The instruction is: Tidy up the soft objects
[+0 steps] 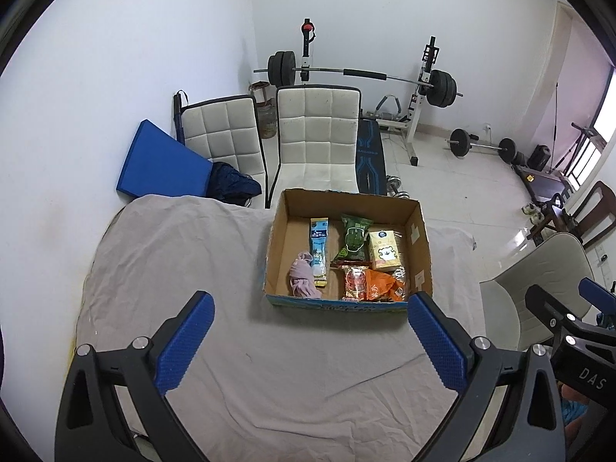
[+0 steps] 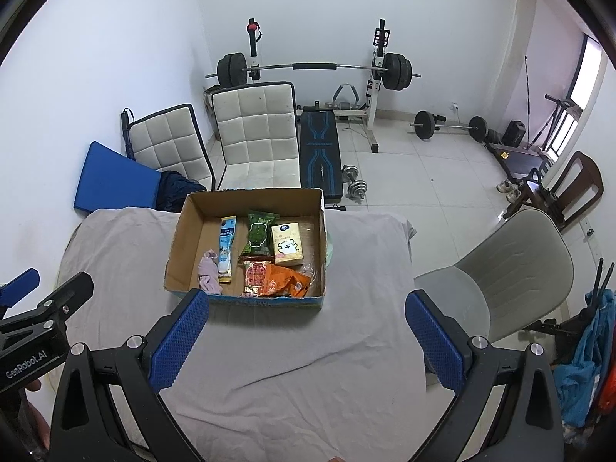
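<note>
An open cardboard box (image 1: 419,231) (image 2: 181,238) stands on a table covered with a grey cloth (image 1: 192,261) (image 2: 327,346). Inside lie a pink cloth bundle (image 1: 302,275) (image 2: 208,271), a blue-and-white packet (image 1: 318,254) (image 2: 226,250), a green snack bag (image 1: 353,240) (image 2: 260,235), a yellow tissue pack (image 1: 386,250) (image 2: 288,245), a red packet (image 1: 356,283) (image 2: 256,277) and an orange bag (image 1: 381,287) (image 2: 287,279). My left gripper (image 1: 310,340) is open and empty, in front of the box. My right gripper (image 2: 306,340) is open and empty, also in front of the box.
Two white padded chairs (image 1: 315,134) (image 2: 256,131) stand behind the table, with a blue mat (image 1: 161,161) (image 2: 115,179) against the wall. A barbell rack (image 1: 423,77) (image 2: 379,65) and weights are at the back. A grey chair (image 2: 512,269) stands at the right.
</note>
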`<action>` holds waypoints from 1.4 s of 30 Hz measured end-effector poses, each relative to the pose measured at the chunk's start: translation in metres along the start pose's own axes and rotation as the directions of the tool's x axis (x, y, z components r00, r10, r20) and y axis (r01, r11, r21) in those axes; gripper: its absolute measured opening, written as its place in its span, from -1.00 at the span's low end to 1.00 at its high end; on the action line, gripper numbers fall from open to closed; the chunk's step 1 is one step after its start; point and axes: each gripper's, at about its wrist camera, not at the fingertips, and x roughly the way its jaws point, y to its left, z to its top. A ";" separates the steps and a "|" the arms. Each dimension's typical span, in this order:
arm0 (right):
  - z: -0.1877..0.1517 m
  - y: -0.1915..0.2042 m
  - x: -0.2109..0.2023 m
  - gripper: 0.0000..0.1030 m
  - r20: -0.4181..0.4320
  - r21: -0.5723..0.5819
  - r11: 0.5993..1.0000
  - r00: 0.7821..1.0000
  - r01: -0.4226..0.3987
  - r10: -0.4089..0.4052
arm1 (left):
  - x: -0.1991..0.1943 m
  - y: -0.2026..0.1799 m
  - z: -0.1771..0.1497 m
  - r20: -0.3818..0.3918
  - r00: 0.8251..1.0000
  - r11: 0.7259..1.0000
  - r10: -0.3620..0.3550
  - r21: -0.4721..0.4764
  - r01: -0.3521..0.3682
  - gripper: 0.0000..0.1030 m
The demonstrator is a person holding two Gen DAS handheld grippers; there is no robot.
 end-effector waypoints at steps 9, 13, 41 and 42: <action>0.002 0.004 0.001 1.00 0.002 -0.005 1.000 1.000 0.003 -0.003 | 0.000 -0.001 0.002 0.002 1.000 1.000 0.010 0.000 -0.010 1.00; 0.002 0.004 0.000 1.00 0.004 -0.003 1.000 1.000 0.000 0.000 | 0.000 -0.002 0.003 0.003 1.000 1.000 0.012 0.000 -0.012 1.00; -0.003 0.003 -0.007 1.00 0.011 -0.006 1.000 1.000 0.020 -0.020 | -0.009 0.003 -0.004 0.017 1.000 1.000 0.020 0.022 -0.020 1.00; -0.004 0.003 -0.007 1.00 0.010 -0.006 1.000 1.000 0.019 -0.019 | -0.010 0.004 -0.005 0.017 1.000 1.000 0.019 0.022 -0.019 1.00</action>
